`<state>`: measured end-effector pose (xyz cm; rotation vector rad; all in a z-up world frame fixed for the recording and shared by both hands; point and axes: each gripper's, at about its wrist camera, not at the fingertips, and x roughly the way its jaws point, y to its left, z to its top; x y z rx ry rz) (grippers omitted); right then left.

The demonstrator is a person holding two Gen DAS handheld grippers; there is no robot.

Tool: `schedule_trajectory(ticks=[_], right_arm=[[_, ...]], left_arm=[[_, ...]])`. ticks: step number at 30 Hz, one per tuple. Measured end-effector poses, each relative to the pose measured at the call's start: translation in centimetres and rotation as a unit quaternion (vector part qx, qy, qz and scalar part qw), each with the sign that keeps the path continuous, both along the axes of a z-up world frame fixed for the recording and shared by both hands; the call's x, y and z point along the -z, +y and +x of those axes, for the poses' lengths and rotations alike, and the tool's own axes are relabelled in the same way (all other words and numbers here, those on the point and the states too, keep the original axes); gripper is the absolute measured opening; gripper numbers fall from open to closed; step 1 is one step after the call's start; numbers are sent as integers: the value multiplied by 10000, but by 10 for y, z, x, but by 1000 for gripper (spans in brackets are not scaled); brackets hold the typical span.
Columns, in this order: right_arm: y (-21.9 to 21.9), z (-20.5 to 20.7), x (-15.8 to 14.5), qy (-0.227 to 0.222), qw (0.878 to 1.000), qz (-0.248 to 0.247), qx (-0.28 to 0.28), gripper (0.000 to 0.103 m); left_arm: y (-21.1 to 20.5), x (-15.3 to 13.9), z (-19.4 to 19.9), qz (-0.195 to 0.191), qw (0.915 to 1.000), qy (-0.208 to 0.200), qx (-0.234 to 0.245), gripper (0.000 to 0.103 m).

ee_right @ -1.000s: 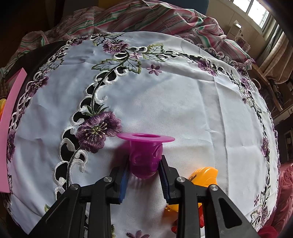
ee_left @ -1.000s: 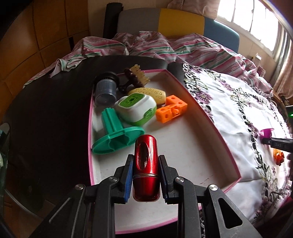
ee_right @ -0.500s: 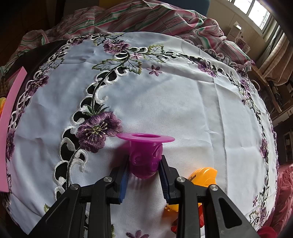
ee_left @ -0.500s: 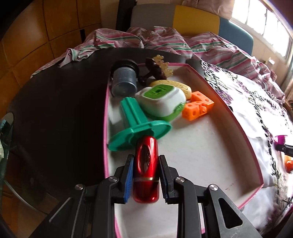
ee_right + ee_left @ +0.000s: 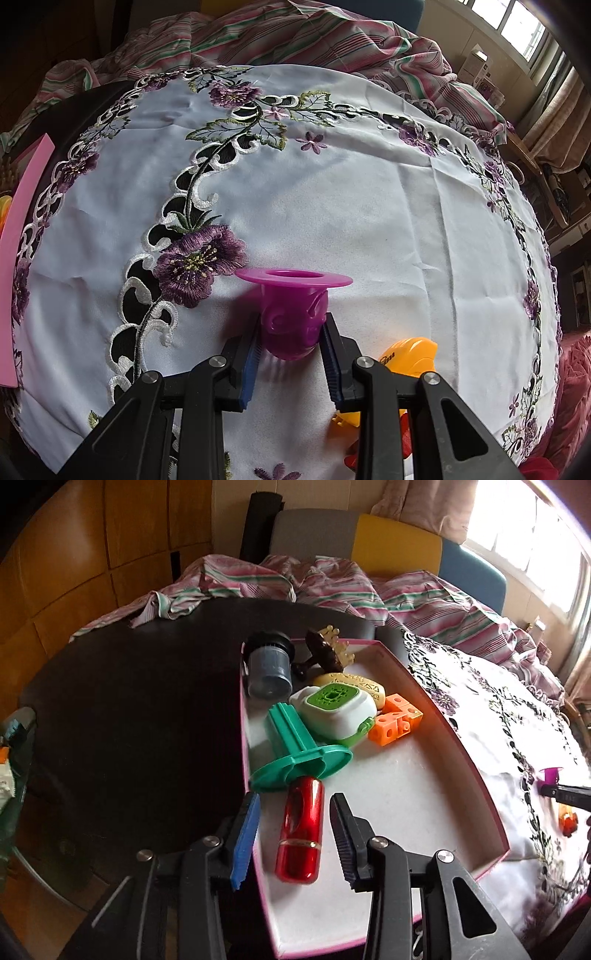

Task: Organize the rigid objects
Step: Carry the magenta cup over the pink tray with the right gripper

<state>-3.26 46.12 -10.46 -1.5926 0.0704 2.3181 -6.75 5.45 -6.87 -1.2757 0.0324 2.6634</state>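
**Two ways to spoil the tidy-up**

Ahead of your left gripper [image 5: 293, 840] sits the pink-rimmed box [image 5: 458, 746] on a dark table [image 5: 129, 709]; beyond, striped bedding [image 5: 332, 587]. Its jaws stand apart around the red cylinder [image 5: 301, 830] lying in the box: withdraw carelessly and it may roll. Your right gripper [image 5: 290, 345] clamps the purple cup [image 5: 293, 314] on embroidered cloth [image 5: 332, 192]; the orange toy [image 5: 410, 354] beside it could snag.

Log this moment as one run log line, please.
left hand-held gripper: open, red cylinder lying in pink tray | right hand-held gripper: shut on purple cup, on embroidered cloth
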Motion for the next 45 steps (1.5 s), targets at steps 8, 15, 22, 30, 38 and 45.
schedule_trajectory(ticks=[8,15,22,30,38,45], right_arm=[[2,1,-8,185,9998,-117,8,30],[-26,-1,-20,411,9973,-445,-407,30],[-101,-11,-45,839,9866,-804,-1147,30],[-217,-25,-76,1241,9582,-1110,-2327,30],[-296,-44,-48,862,9541,-994,-2690,30],[-322,-59,-14,543,9611,-981,-2523,30]], left_arm=[[-11,-11,8,-69,9998,95,-146,40],[-12,-27,13,-70,9994,306,-117,42],[-13,-30,16,-48,9994,331,-96,42],[-27,-28,16,10,9992,287,-265,42],[-51,-23,16,83,9983,240,-530,42],[-71,-11,13,46,9967,108,-807,42]])
